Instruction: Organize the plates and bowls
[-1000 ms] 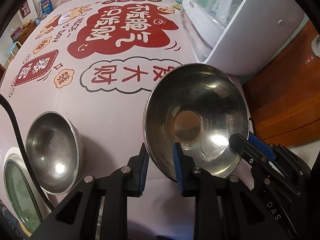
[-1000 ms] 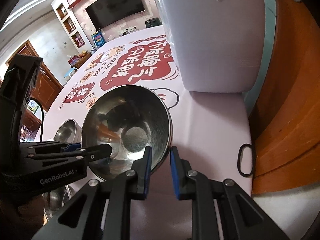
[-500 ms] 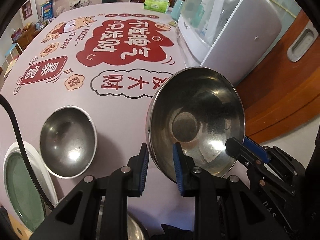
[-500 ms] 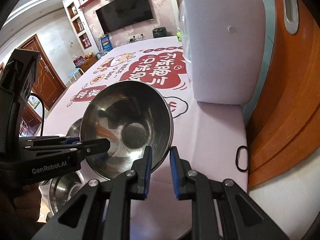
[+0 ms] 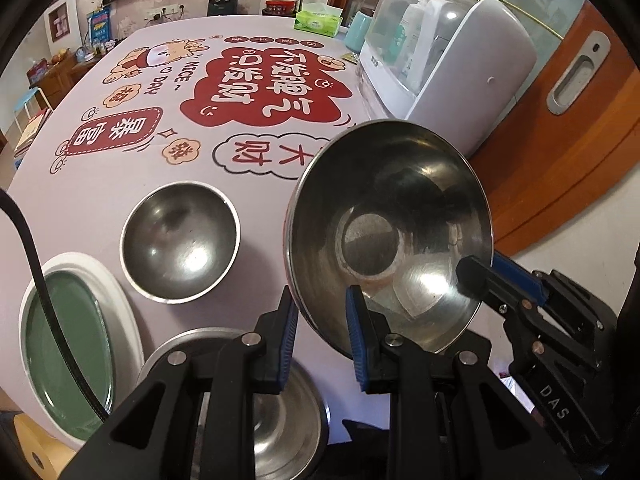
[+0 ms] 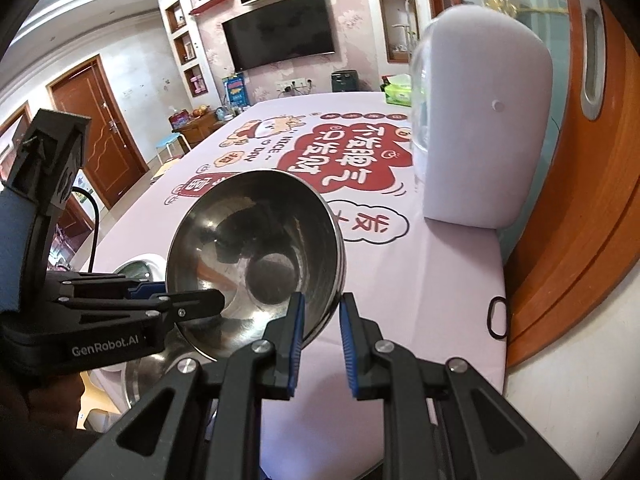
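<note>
A large steel bowl (image 5: 392, 220) hangs tilted above the printed tablecloth (image 5: 120, 184), held by its rim from two sides. My left gripper (image 5: 320, 300) is shut on the near rim. My right gripper (image 5: 490, 270) is shut on the rim at the bowl's right. The right wrist view shows the same bowl (image 6: 256, 240), with my right gripper (image 6: 322, 304) pinching its near edge and my left gripper (image 6: 192, 294) clamped on its left edge. On the table lie a smaller steel bowl (image 5: 180, 240), a green plate with a white rim (image 5: 68, 340) and another steel bowl (image 5: 280, 400) under my left fingers.
A white cabinet with a clear dome (image 5: 452, 60) stands at the table's right edge, beside an orange wooden door (image 5: 560, 152). A green tissue box (image 5: 318, 22) sits at the far end. A black ring (image 6: 498, 316) lies near the right edge. A black cable (image 5: 36, 280) crosses the plate.
Both grippers have risen and drawn back with the large bowl held between them. The small bowl and green plate have come further into view, and a third steel bowl now shows below.
</note>
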The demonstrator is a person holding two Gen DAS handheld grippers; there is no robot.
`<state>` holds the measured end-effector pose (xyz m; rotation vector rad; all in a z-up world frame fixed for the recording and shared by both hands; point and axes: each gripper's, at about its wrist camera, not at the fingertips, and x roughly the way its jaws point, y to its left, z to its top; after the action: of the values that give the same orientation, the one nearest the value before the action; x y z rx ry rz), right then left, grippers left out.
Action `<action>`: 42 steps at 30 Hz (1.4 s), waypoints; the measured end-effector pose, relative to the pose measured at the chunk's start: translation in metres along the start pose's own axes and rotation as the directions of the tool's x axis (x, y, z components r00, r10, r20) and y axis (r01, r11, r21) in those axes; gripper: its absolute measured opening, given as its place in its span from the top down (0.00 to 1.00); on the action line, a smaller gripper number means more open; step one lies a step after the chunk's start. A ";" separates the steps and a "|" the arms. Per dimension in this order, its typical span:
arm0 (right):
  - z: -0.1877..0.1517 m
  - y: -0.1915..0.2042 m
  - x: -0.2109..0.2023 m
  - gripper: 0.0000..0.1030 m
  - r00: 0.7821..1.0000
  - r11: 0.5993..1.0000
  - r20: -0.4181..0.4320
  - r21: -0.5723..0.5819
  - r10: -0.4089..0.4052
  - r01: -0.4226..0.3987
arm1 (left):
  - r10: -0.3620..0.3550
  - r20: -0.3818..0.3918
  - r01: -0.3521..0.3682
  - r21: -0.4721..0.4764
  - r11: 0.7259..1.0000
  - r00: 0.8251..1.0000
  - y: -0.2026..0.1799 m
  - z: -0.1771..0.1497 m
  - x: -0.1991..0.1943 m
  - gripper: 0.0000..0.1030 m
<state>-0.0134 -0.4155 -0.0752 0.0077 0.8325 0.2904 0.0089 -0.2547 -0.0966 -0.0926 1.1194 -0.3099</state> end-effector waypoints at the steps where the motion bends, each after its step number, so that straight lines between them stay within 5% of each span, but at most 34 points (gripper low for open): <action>1: -0.001 0.004 -0.002 0.83 1.000 1.000 0.003 -0.008 0.001 -0.001 | -0.001 0.000 0.001 0.001 1.000 1.000 0.001 -0.002 -0.001 0.78; 19: -0.013 0.069 -0.002 0.83 0.991 0.984 -0.089 -0.140 0.097 -0.109 | 0.038 -0.081 -0.036 0.020 0.999 0.996 0.052 -0.048 -0.036 0.77; 42: -0.047 0.109 0.030 0.83 0.947 0.974 -0.284 -0.121 0.152 -0.193 | 0.070 -0.282 -0.082 -0.034 0.996 0.957 0.096 -0.094 -0.018 0.77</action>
<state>-0.0558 -0.3079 -0.1154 -0.1003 1.0857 0.5274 -0.0639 -0.1499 -0.1439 -0.0458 1.4086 -0.2331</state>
